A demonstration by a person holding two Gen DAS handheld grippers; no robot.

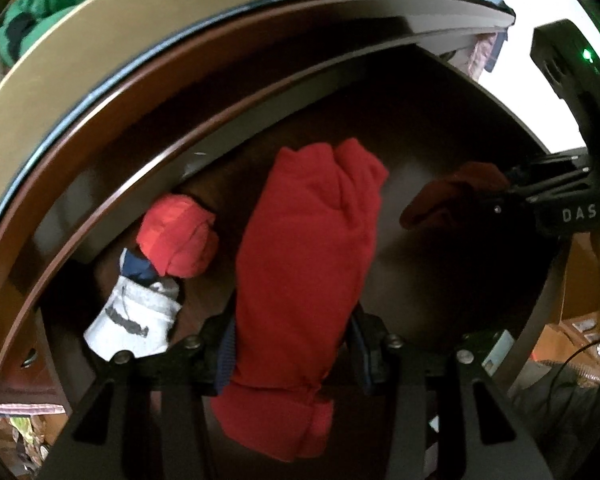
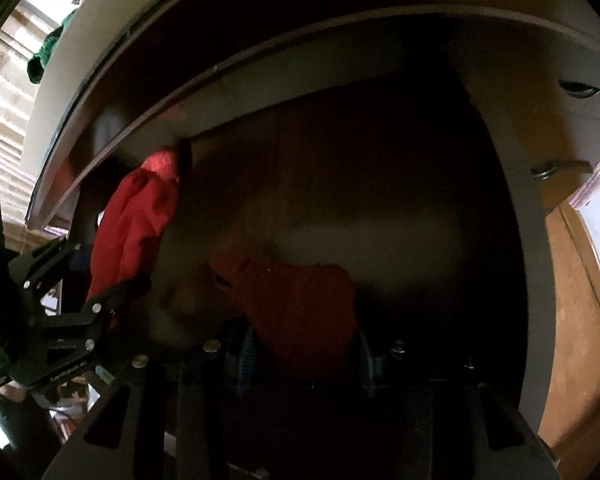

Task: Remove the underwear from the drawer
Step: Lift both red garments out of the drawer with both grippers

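A bright red folded underwear [image 1: 300,256] hangs over the open dark brown drawer [image 1: 440,280], with my left gripper [image 1: 296,344] shut on its lower part. In the right wrist view a darker red underwear [image 2: 300,304] sits pinched between the pads of my right gripper [image 2: 305,352], above the drawer floor [image 2: 380,200]. The right gripper [image 1: 512,196] shows at the right edge of the left wrist view with its red piece [image 1: 452,192]. The left gripper [image 2: 96,276] and its red cloth [image 2: 132,232] appear at the left of the right wrist view.
In the drawer's left corner lie a rolled red item [image 1: 176,236] and a white garment with dark print [image 1: 136,320] next to a navy piece. A beige top [image 1: 100,52] overhangs the drawer, with a green garment [image 1: 48,0] on it.
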